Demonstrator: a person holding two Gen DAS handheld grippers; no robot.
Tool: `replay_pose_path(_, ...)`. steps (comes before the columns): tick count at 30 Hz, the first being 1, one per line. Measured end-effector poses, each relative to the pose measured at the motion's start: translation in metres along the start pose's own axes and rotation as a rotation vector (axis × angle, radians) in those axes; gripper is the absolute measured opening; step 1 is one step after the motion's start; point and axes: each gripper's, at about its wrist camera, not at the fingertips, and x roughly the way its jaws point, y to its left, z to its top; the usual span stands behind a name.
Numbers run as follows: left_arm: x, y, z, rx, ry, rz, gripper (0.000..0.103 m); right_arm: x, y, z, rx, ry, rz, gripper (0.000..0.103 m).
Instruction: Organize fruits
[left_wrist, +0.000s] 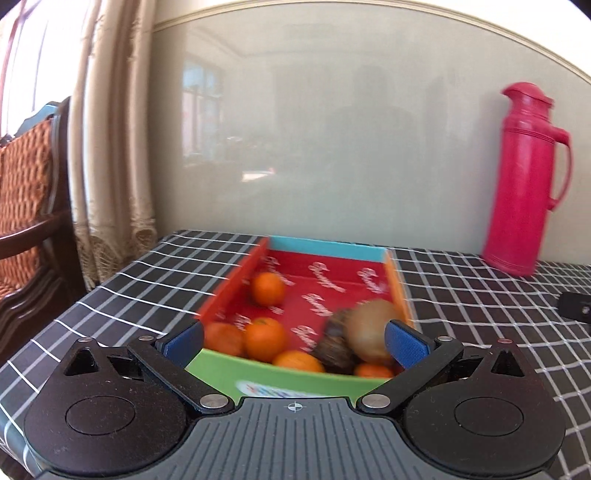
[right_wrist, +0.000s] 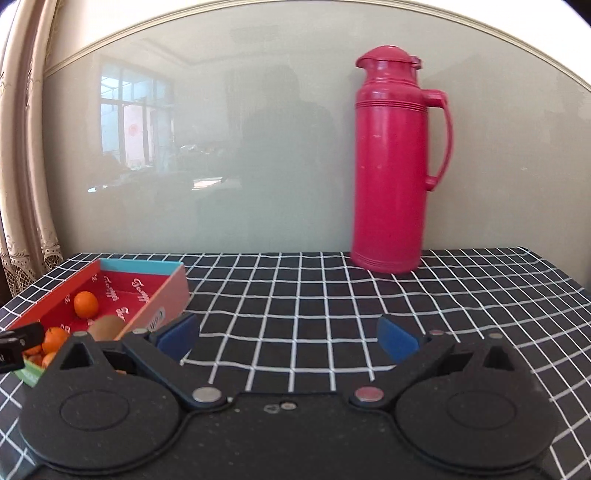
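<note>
Orange fruit fills the near end of a shallow cardboard box with a red printed floor, a blue far wall and a green near wall, standing on a black tablecloth with a white grid. From the left wrist camera five oranges can be counted: one alone toward the far left of the box, three clustered at the near wall, and one small sliver at the near right corner, mostly cut off by the wall. One brown kiwi lies at the near right, blurred, with one dark, rough-skinned fruit touching its left side; what that dark fruit is cannot be made out. One pink-red thermos flask stands upright at the back of the table against a pale glossy wall panel. One small black object lies at the right edge of the left view, cut off and unidentifiable. A wooden chair with a woven cushion and a beige curtain show at the left. The left gripper hangs over the box's near end with its blue pads spread wide, holding nothing; the right pad sits just beside the kiwi, and contact cannot be judged. The right gripper is likewise spread wide and empty above bare cloth, right of the box.
</note>
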Motion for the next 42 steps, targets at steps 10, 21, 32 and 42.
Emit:
replay_pose_path(10,-0.079,-0.036,-0.017,0.075,-0.083,-0.028,0.103,-0.06,-0.017,-0.025,-0.053,-0.054,-0.012,0.103)
replay_pose_path(21,-0.075,-0.021,-0.019,0.057,-0.065,-0.025,0.103,-0.076,0.001,-0.032,-0.098,-0.128,0.0,0.103)
replay_pose_path(32,-0.075,-0.012,-0.021,0.024,-0.066,-0.023,0.103,-0.066,0.009,-0.032,-0.13,-0.1,-0.031,0.103)
replay_pose_path(42,-0.074,-0.013,-0.021,0.026,-0.068,-0.022,0.103,-0.068,0.005,-0.031,-0.125,-0.102,-0.029,0.103)
